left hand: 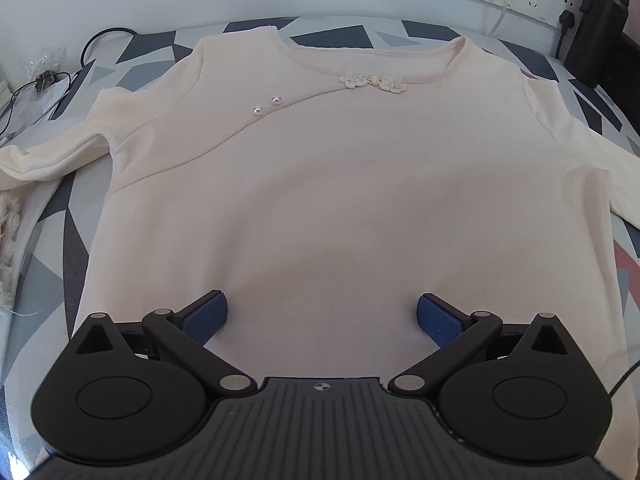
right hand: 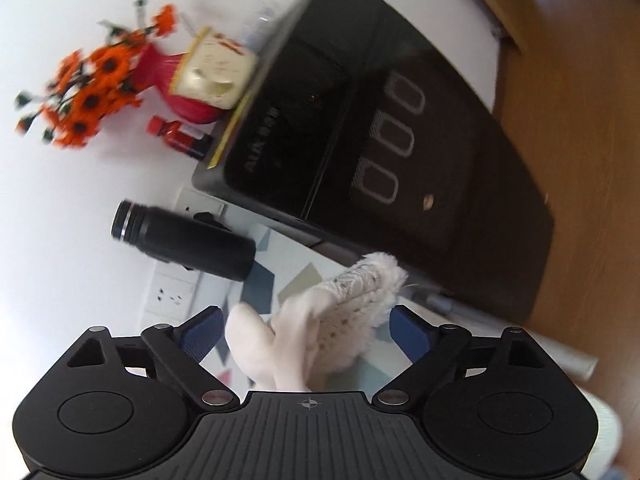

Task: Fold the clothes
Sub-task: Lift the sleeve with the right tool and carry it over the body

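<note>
A cream knit long-sleeved top (left hand: 340, 184) lies flat, front up, on the grey-and-white geometric-patterned tabletop (left hand: 60, 264). The left gripper (left hand: 322, 318) hangs over its hem, blue ribbed pads wide apart, holding nothing. The right gripper (right hand: 306, 334) is also wide; the fluffy crocheted sleeve cuff (right hand: 344, 304) sits loosely between its pads, touching neither.

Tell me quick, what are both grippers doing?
Left gripper: open, above the cream top.
Right gripper: open, fluffy cuff loose between its pads.
</note>
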A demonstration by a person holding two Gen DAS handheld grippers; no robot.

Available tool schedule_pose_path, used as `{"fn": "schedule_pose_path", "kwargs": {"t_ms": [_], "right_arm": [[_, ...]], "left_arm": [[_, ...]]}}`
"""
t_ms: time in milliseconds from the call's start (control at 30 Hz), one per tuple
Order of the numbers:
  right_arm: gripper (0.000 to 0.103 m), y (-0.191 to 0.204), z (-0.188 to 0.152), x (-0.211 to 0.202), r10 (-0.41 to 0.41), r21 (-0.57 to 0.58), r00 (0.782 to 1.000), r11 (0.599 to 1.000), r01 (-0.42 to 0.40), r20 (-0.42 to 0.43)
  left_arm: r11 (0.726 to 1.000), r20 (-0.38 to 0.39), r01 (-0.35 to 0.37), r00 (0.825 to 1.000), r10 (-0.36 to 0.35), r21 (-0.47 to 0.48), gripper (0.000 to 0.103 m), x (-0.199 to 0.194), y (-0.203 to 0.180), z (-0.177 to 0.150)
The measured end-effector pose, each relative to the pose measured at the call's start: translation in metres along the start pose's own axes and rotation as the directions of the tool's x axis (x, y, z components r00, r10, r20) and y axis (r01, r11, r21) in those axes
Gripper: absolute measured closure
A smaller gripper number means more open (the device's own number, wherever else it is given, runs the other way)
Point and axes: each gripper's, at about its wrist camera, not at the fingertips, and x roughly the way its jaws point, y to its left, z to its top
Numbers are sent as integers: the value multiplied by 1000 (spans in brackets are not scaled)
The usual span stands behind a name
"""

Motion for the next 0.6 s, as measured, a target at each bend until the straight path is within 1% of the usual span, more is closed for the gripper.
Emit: {"fn": "schedule_pose_path", "kwargs": {"t_ms": [167, 267, 300, 367, 400, 433, 467, 500, 533, 600], "right_arm": [[21, -9, 14, 54, -15, 114, 994, 993, 27, -111], [30, -20, 13, 73, -41, 207, 986, 976, 74, -160], [37, -24, 14, 77, -34, 238, 986, 969, 73, -165], [40, -30, 13, 80, -3, 289, 987, 956, 51, -163], [52, -32, 13, 82, 13, 305, 987, 952, 37, -161], [75, -31, 14, 81, 29, 299, 987, 954, 19, -156], [84, -28, 16, 79, 42, 280, 988, 960, 1, -148], [91, -25, 17, 78, 55, 260, 988, 965, -17, -141], [92, -20, 19, 74, 69, 229, 990, 973, -40, -121], [92, -5, 24, 51, 119, 102, 993, 988, -117, -13]], "left_arm": [[1000, -3, 0, 1000, 0, 0, 0, -8, 2, -14], [1000, 20, 5, 1000, -5, 11, 0, -11, 3, -20], [1000, 25, 6, 1000, -6, 12, 0, -11, 3, -22], [1000, 30, 6, 1000, -6, 9, 0, -11, 4, -22], [1000, 29, 3, 1000, -4, 6, 0, -11, 3, -22], [1000, 28, 0, 1000, 0, 2, 0, -11, 3, -22], [1000, 27, -3, 1000, 3, -1, 0, -11, 3, -22], [1000, 27, -5, 1000, 5, -5, 0, -11, 3, -22], [1000, 28, -7, 1000, 7, -8, 0, -11, 3, -22], [1000, 31, -11, 999, 11, -14, 0, -11, 3, -23]]}}
